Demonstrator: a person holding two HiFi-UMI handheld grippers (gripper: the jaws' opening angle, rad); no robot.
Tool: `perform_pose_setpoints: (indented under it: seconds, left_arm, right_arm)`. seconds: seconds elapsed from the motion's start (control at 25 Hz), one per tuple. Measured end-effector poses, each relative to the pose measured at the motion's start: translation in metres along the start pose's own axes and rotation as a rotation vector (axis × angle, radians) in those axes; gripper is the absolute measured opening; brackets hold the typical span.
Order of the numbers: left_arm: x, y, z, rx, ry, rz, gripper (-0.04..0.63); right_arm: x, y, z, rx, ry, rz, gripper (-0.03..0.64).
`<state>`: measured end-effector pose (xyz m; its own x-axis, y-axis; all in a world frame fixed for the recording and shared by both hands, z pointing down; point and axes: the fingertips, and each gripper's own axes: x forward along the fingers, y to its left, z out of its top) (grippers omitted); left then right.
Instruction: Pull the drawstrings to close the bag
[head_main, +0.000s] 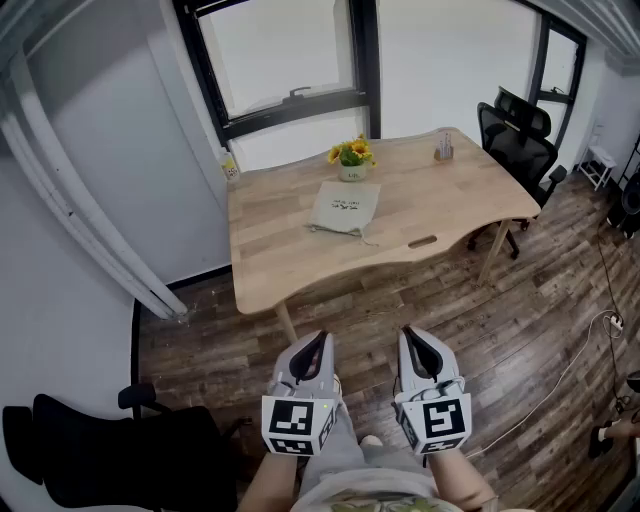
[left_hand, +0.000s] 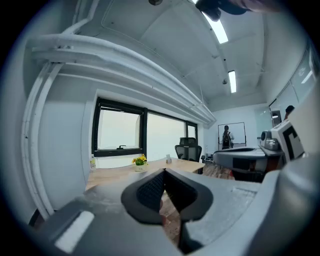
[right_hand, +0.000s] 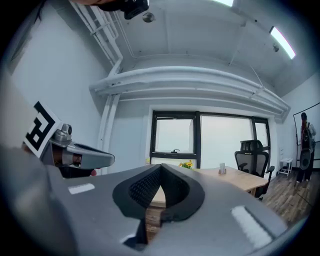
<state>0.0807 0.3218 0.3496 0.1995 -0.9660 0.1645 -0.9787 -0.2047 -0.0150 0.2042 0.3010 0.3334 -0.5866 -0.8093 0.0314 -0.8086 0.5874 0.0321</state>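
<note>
A beige drawstring bag (head_main: 346, 208) lies flat on the wooden table (head_main: 450, 205) across the room, its cords trailing toward the table's front edge. Both grippers are held low and close to my body, far short of the table. My left gripper (head_main: 318, 342) is shut with nothing between its jaws, and in the left gripper view its tips (left_hand: 164, 171) meet. My right gripper (head_main: 413, 337) is likewise shut and empty, tips (right_hand: 161, 167) touching in the right gripper view. The bag is too small to make out in either gripper view.
A small pot of yellow flowers (head_main: 351, 159) stands behind the bag, a small holder (head_main: 443, 150) at the far right of the table. A black office chair (head_main: 517, 135) sits at the table's right end, another black chair (head_main: 110, 450) at my left. Cables (head_main: 590, 335) run over the wood floor.
</note>
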Motion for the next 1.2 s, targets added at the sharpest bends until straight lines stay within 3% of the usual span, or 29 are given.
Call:
perform_pose_setpoints:
  seconds: [0.4, 0.8, 1.2]
  left_arm:
    - [0.011, 0.009, 0.003, 0.024, 0.004, 0.002, 0.005]
    - [0.052, 0.055, -0.008, -0.026, 0.038, 0.012, 0.037]
    - [0.124, 0.108, -0.028, -0.094, 0.085, -0.029, 0.137]
  right_arm:
    - [0.016, -0.005, 0.000, 0.003, -0.011, -0.011, 0.000]
    - [0.067, -0.015, -0.021, 0.032, 0.058, -0.011, 0.008]
    - [0.154, -0.023, -0.038, 0.033, 0.124, 0.028, 0.169]
